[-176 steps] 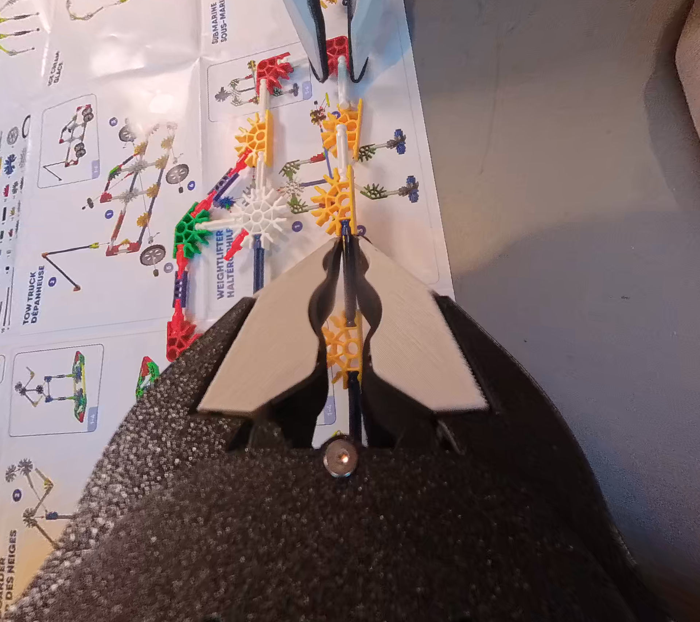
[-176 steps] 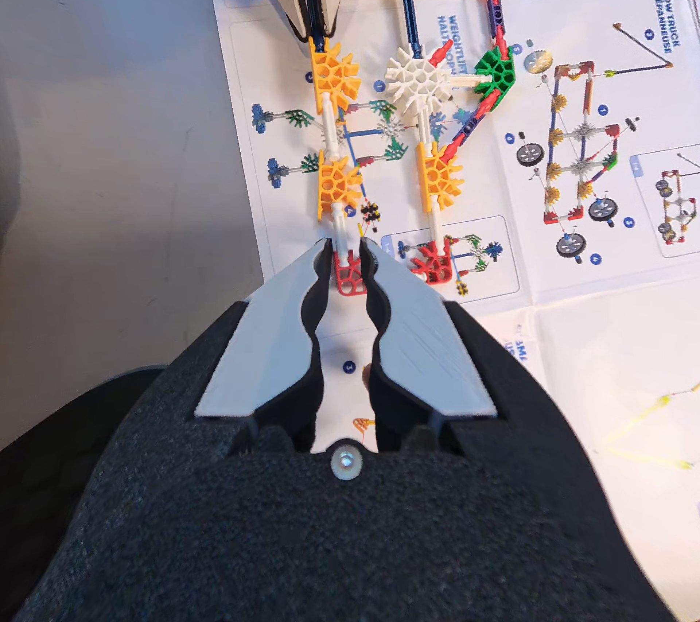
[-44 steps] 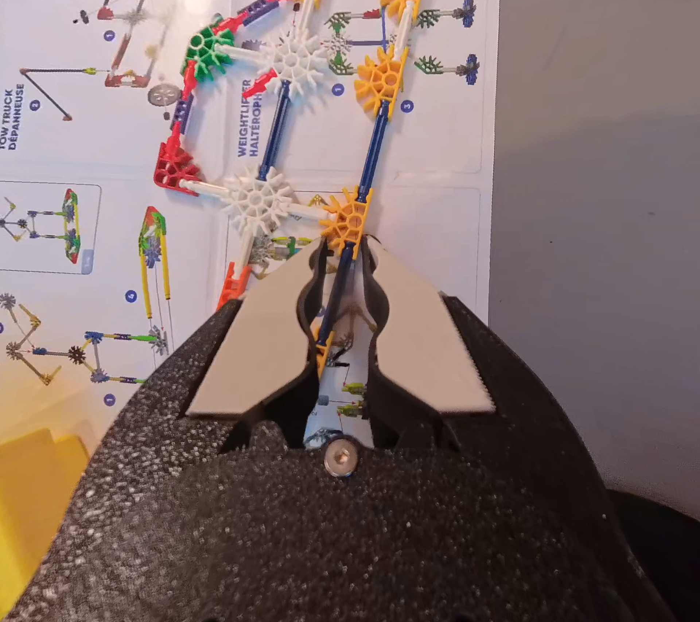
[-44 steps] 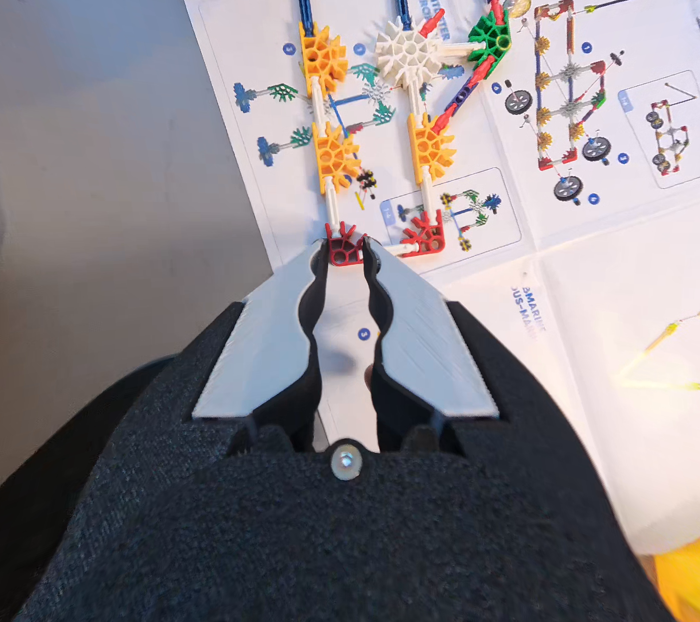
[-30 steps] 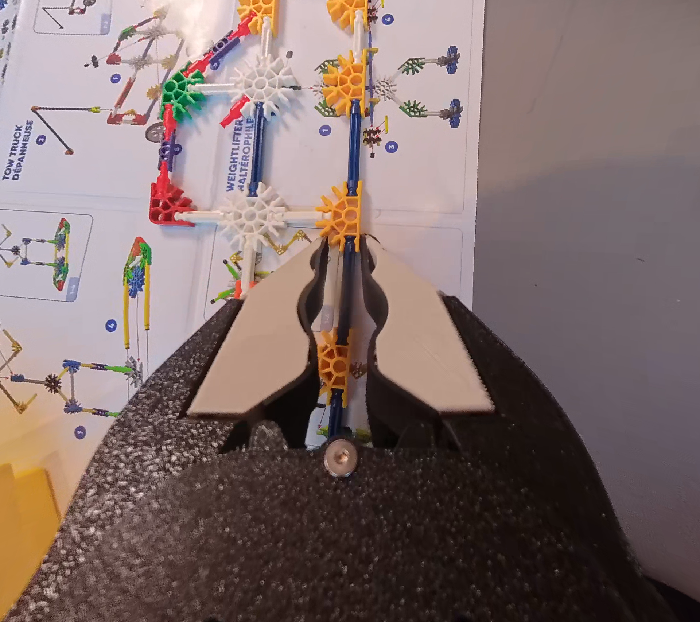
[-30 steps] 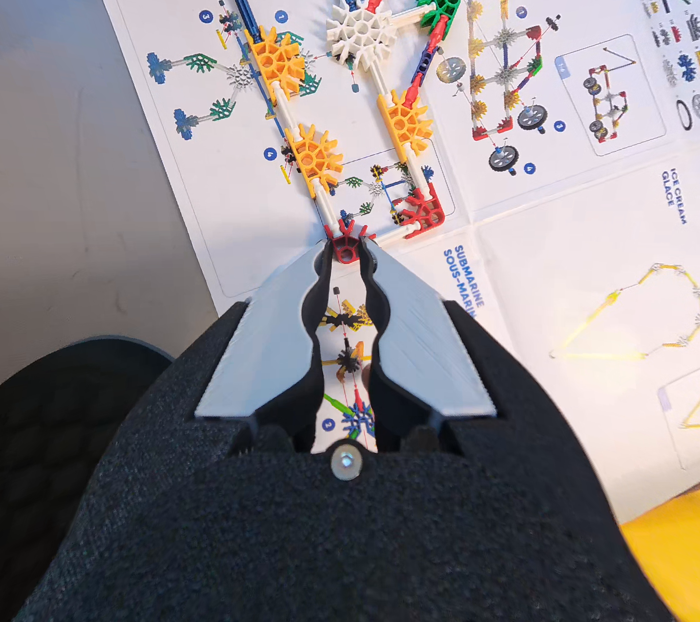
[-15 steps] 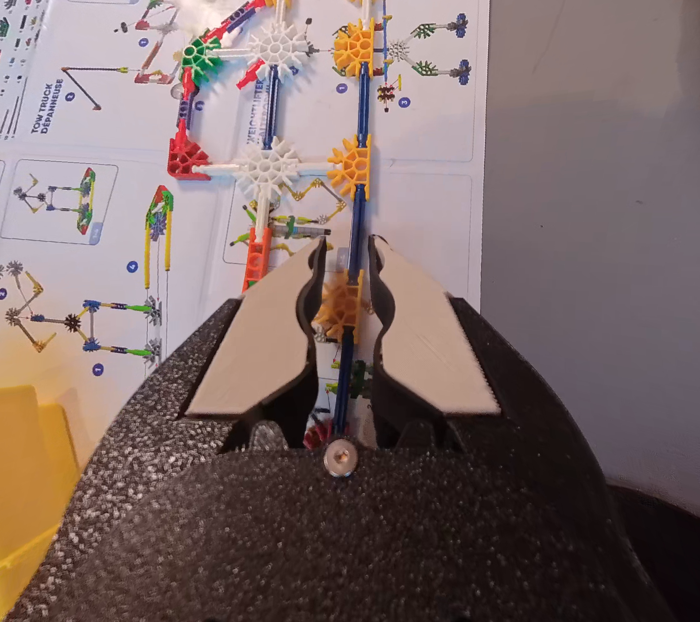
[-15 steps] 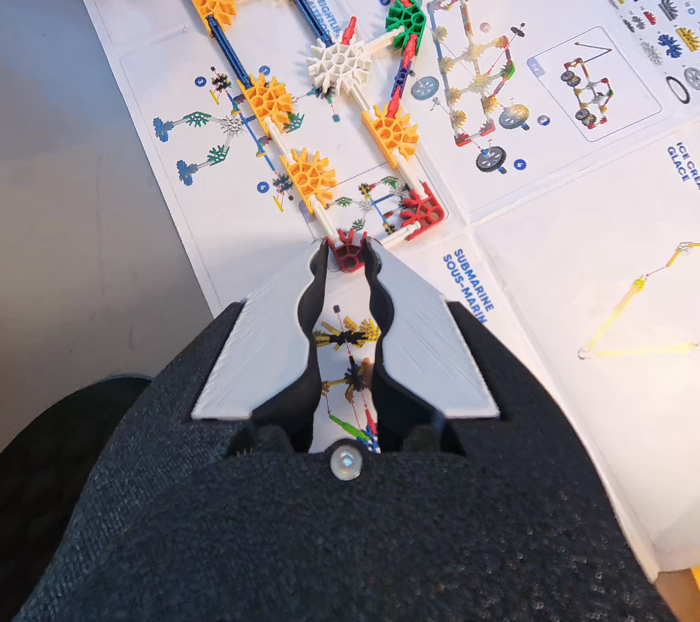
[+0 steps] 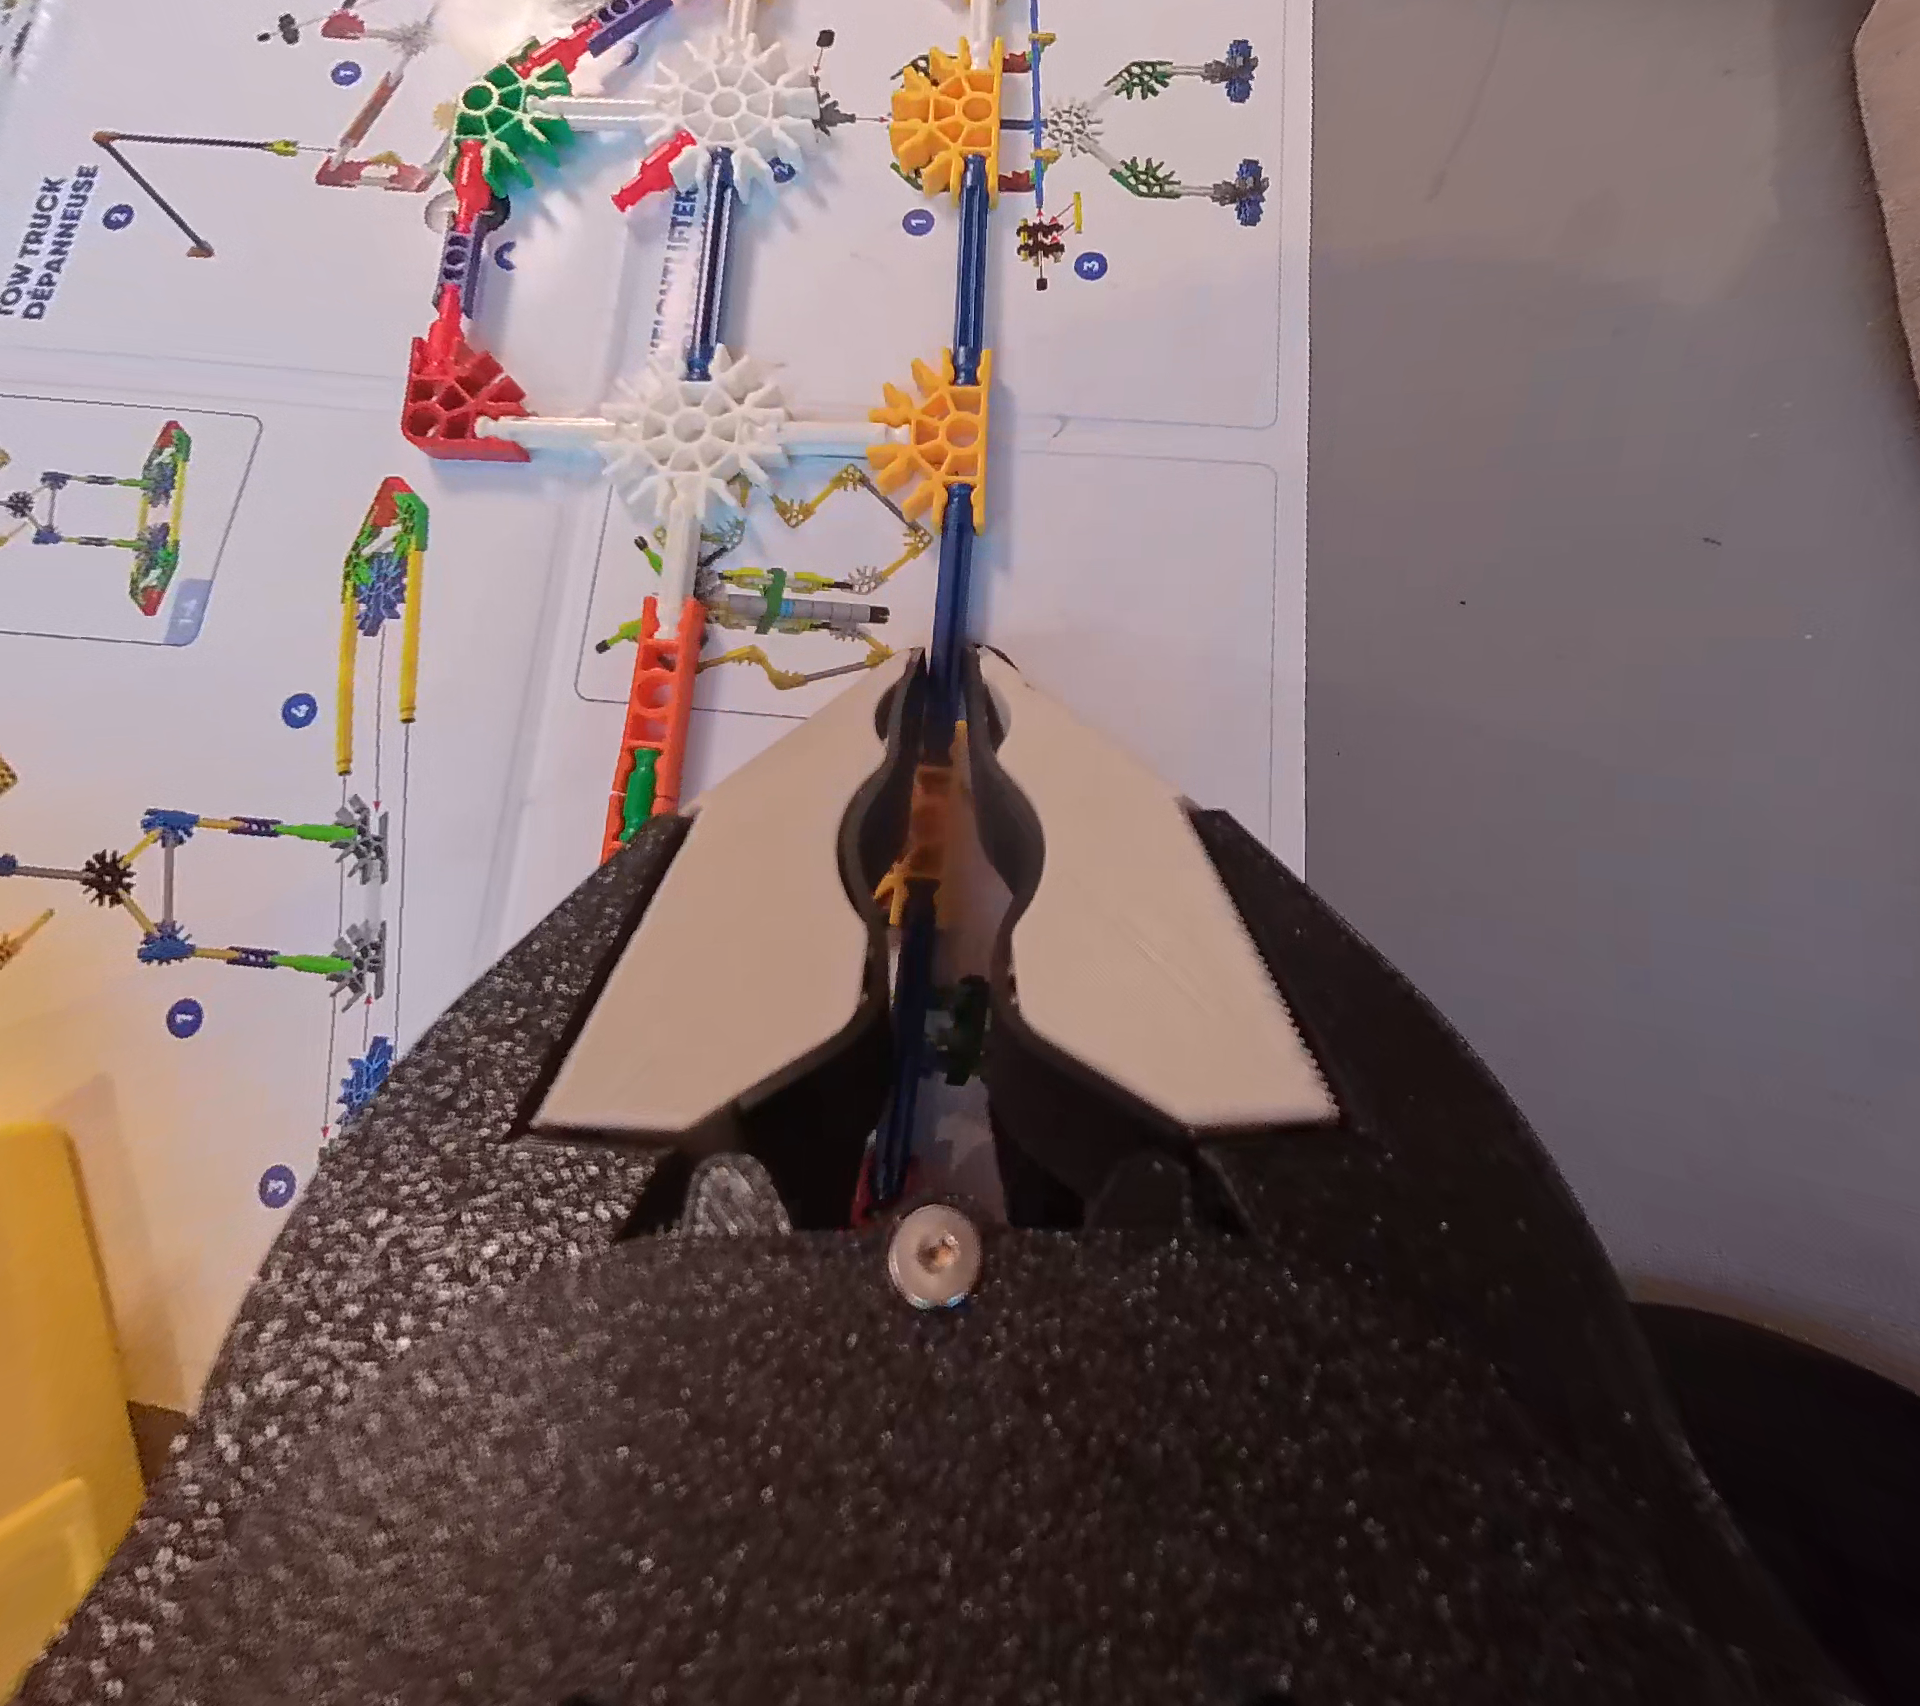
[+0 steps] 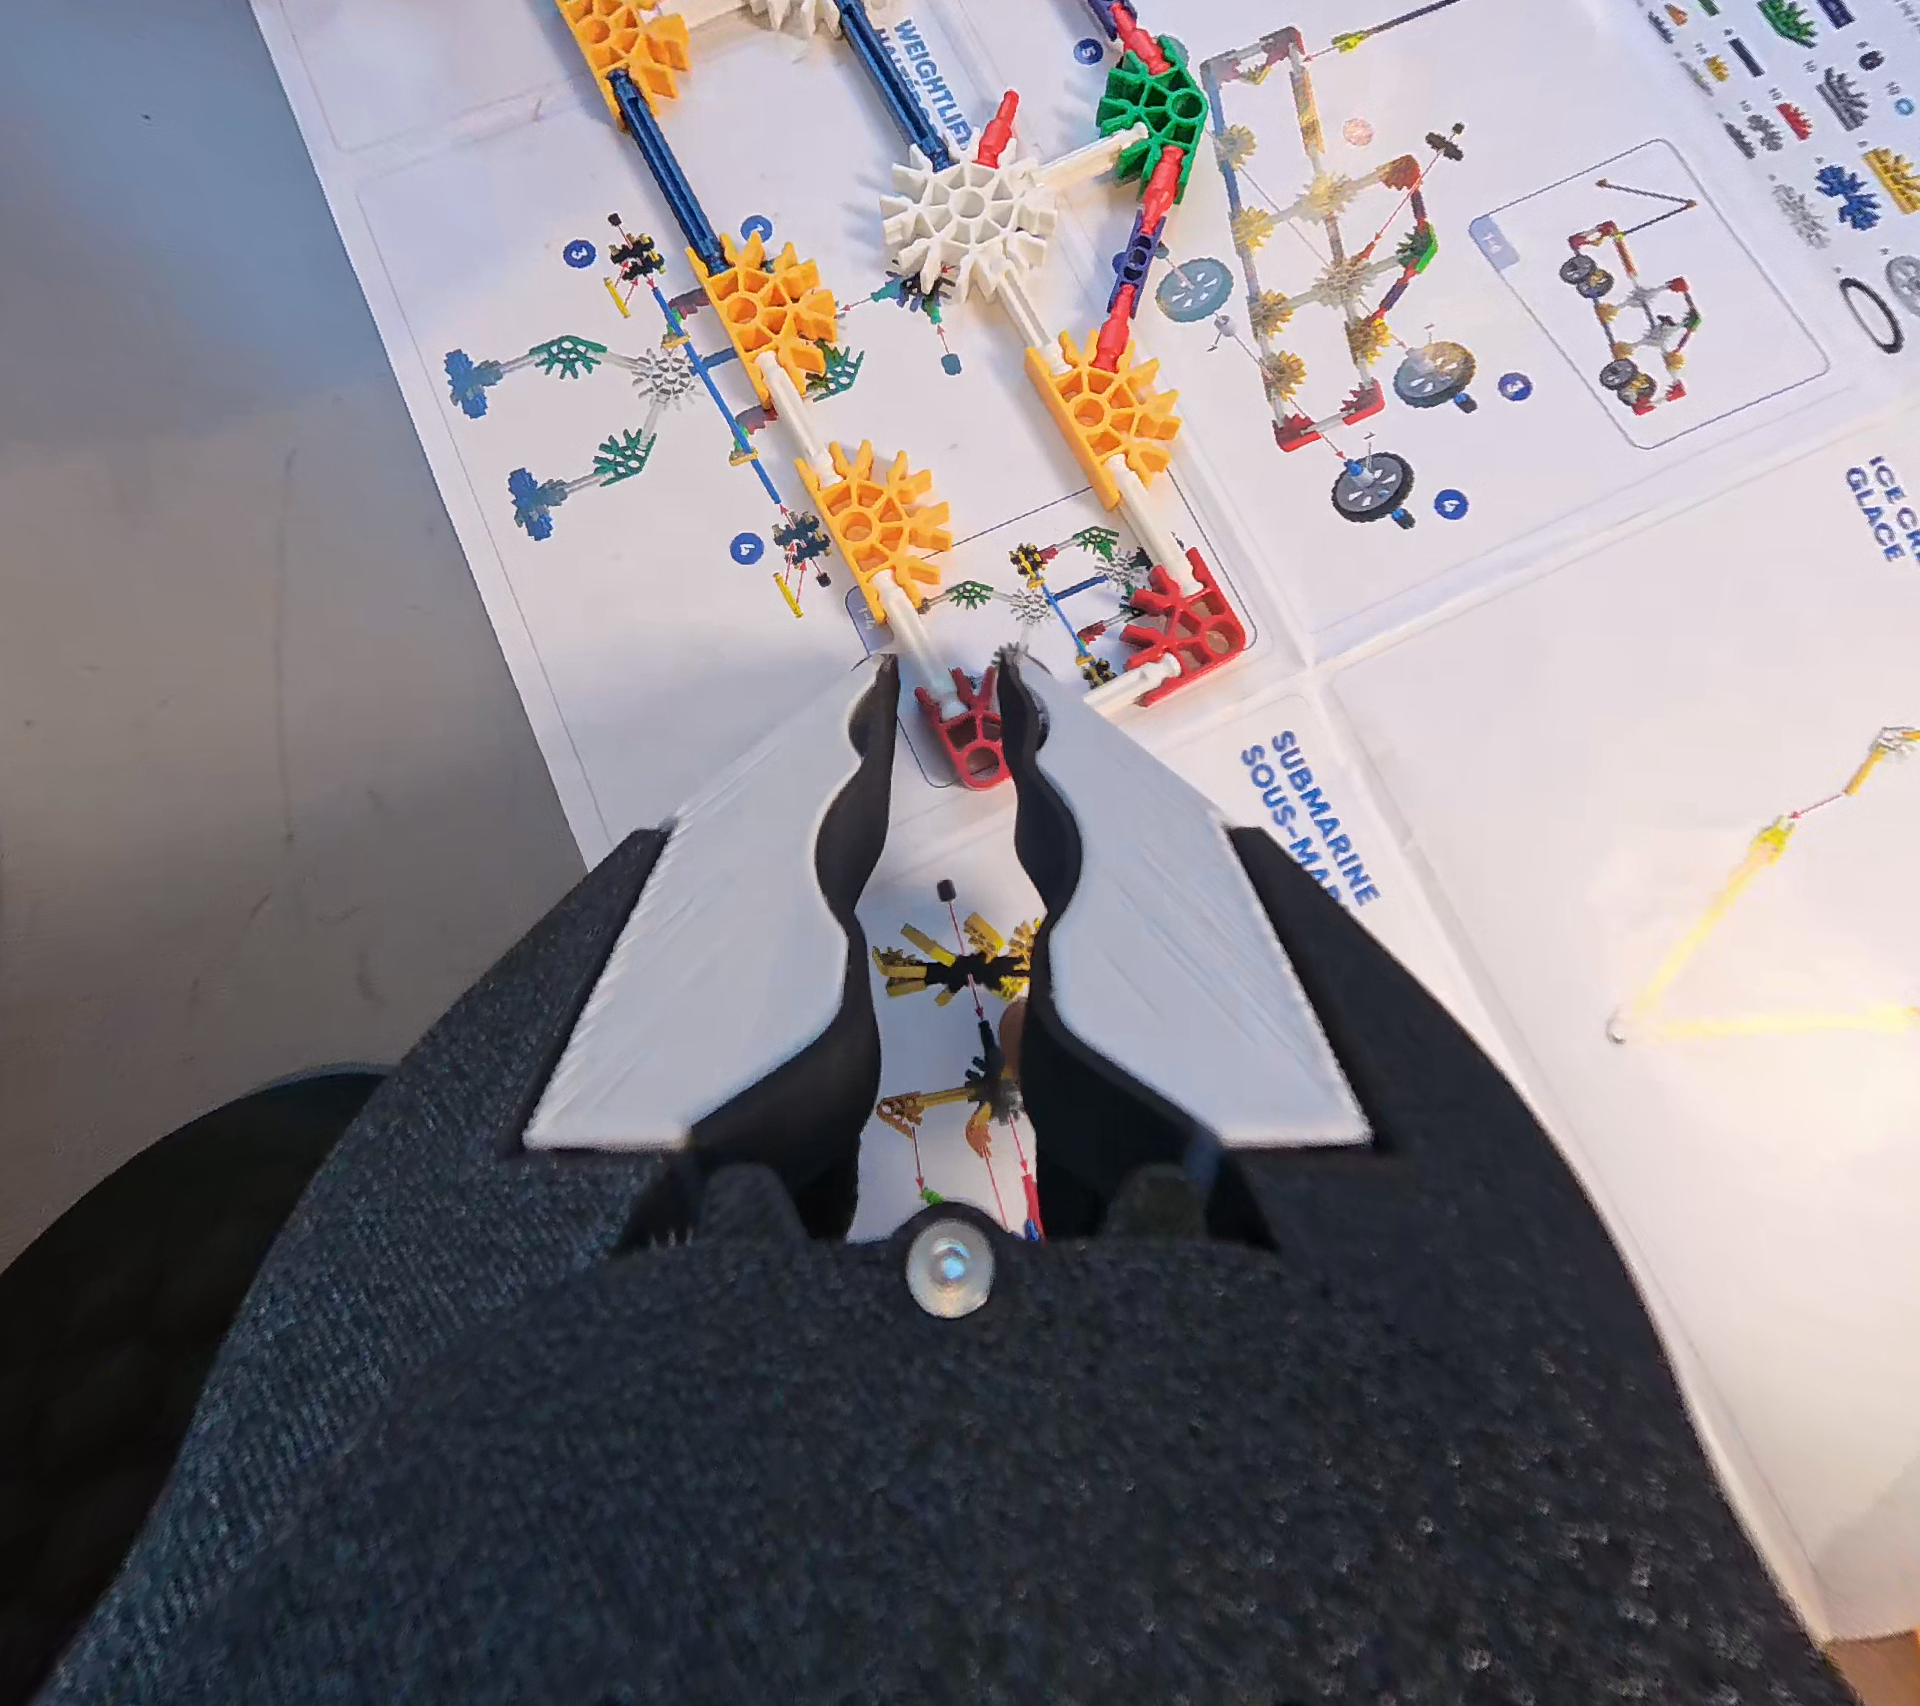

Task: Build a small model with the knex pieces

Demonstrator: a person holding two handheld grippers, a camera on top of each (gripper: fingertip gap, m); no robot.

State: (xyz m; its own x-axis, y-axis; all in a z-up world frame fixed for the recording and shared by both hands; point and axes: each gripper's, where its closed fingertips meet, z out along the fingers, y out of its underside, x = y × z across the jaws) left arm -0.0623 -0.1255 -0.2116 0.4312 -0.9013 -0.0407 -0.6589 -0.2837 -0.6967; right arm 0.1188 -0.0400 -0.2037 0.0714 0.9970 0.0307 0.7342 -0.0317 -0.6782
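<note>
Since half a second ago the left tool (image 9: pixel 943 654) has closed: its fingers, then apart around the blue rod, now meet on it. The right tool (image 10: pixel 940 669) has slid forward over the red connector, which previously sat just at its tips. Both ends of the rod-and-connector frame (image 9: pixel 717 274) are thus under tool contact.

Left wrist view, left to right: a yellow bin (image 9: pixel 52 1324) at the near-left corner; the printed instruction sheet (image 9: pixel 260 513) spread over the grey desk (image 9: pixel 1558 409); on the sheet the frame, with a red corner connector (image 9: pixel 452 409), a green connector (image 9: pixel 504 118), two white snowflake connectors (image 9: pixel 691 435) and an orange connector (image 9: pixel 649 711) at its near end. The left tool is clamped nearly shut on the blue rod (image 9: pixel 956 576), with a yellow-orange connector (image 9: pixel 925 825) lodged between the fingers behind the tips.

Right wrist view: the right tool stands partly open, its tips either side of the small red connector (image 10: pixel 966 726) at the frame's near end. The right fingertip appears to touch it; a gap shows on the left, so no firm hold is confirmed. The left tool appears at the far left, closed on the rod.
</note>
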